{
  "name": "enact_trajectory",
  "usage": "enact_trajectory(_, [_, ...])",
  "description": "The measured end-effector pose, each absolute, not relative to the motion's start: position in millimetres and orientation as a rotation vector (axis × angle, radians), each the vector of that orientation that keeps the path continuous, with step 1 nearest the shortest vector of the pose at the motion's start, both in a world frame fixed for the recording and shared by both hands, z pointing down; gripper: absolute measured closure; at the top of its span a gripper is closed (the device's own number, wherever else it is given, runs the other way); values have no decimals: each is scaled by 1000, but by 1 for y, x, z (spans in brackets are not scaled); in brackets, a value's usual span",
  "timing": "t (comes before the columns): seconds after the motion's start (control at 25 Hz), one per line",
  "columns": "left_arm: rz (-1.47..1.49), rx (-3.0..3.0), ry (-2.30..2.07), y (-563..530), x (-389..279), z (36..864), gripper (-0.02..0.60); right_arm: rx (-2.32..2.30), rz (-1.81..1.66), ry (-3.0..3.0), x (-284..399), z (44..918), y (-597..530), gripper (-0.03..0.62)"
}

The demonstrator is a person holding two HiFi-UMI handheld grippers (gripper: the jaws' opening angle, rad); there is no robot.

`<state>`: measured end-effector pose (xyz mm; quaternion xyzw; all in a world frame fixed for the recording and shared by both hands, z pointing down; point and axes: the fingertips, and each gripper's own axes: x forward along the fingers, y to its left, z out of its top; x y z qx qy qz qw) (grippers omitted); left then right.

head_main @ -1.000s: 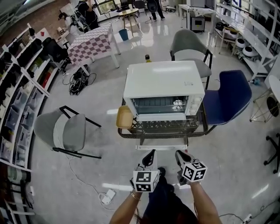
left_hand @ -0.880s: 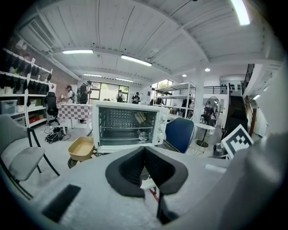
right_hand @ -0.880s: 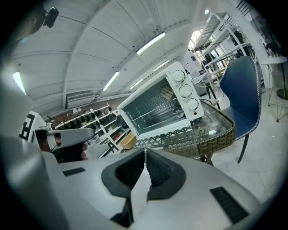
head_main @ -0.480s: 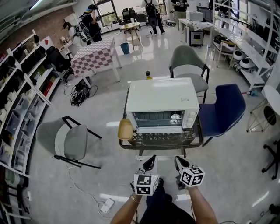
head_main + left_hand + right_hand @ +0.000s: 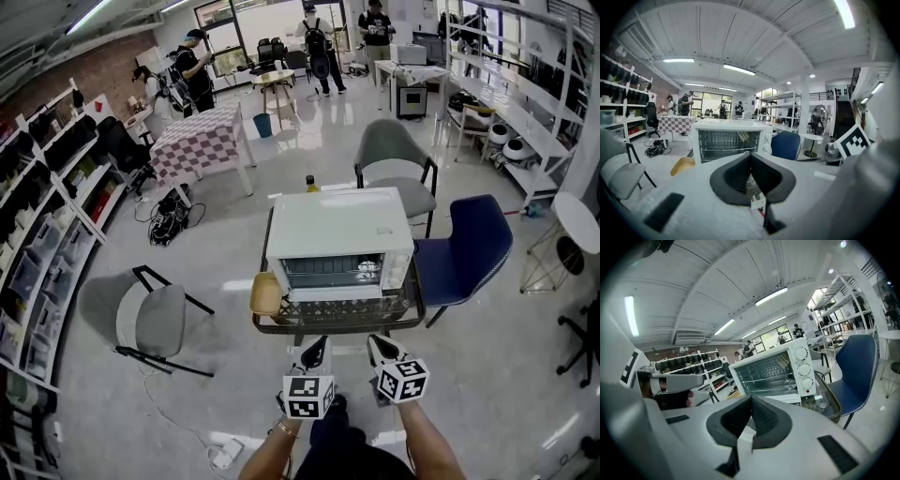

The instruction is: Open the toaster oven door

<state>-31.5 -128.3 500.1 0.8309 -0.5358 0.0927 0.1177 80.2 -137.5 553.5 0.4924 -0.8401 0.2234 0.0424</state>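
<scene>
Toaster oven door (image 5: 333,272) is faced from well apart; left gripper (image 5: 317,353) and right gripper (image 5: 374,347) are held side by side, jaws pressed together, empty.

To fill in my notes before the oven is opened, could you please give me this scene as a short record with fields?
toaster oven: white, on the low table, door looks closed
left gripper: shut, empty, short of the table
right gripper: shut, empty, beside the left one
yellow tray: on the table, left of the oven in the head view
seats: blue chair right of the oven, grey chair behind it
</scene>
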Motion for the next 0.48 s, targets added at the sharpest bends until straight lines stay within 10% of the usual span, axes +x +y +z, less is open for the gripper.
enact_trajectory(0.48, [216, 2466, -1550, -134, -31, 462, 568, 1573, 513, -2628, 82, 490, -139, 594])
